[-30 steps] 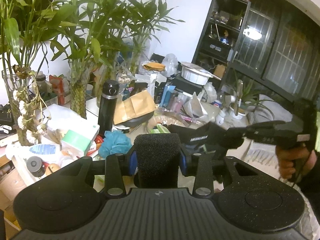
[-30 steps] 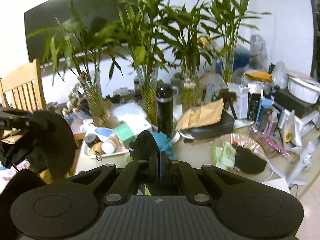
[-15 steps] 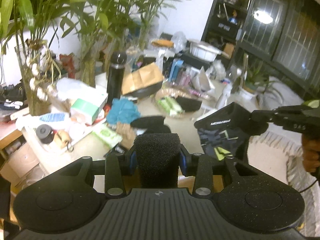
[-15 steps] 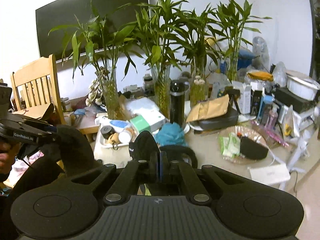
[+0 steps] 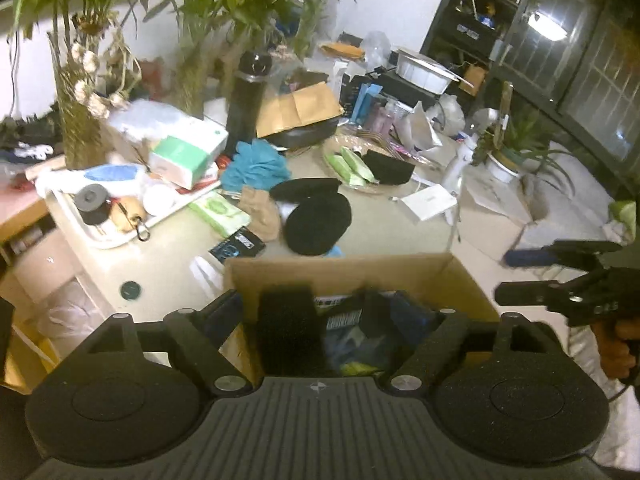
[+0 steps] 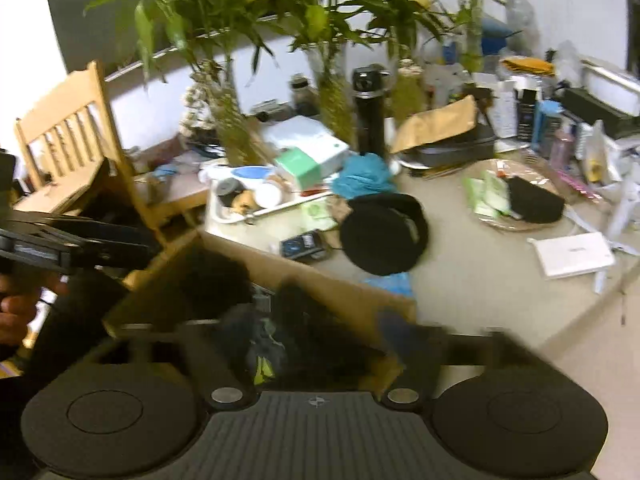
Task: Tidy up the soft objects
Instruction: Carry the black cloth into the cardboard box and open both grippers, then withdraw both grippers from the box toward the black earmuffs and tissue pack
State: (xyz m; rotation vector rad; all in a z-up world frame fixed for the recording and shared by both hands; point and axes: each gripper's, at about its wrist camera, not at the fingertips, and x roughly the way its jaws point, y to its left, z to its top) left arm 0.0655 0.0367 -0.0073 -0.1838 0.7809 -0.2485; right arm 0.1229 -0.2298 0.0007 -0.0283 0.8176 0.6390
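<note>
An open cardboard box [image 5: 340,270] sits just below both grippers at the table's near edge. My left gripper [image 5: 332,320] hangs over it with its jaws opening. A black foam block [image 5: 286,330] stands loose between them, clear of the pads. My right gripper [image 6: 296,336] is blurred and its jaws are opening too. A dark printed cloth [image 5: 348,326] lies in the box [image 6: 332,284] beneath it. Each gripper shows in the other's view, the right gripper [image 5: 520,276] and the left gripper [image 6: 132,242]. On the table lie a black hat [image 5: 316,220], a blue loofah [image 5: 256,160] and a tan cloth [image 5: 260,208].
A white tray [image 5: 100,236] of small items, a black bottle [image 5: 248,96], vases of bamboo and boxes crowd the table's back. A plate holds a black pouch [image 5: 386,164] and green packs. A wooden chair [image 6: 72,136] stands to the left. A white card [image 5: 428,202] lies to the right.
Both grippers came down over the cardboard box and went from shut to open. The left let go of the foam block, and the right dropped the dark printed cloth into the box.
</note>
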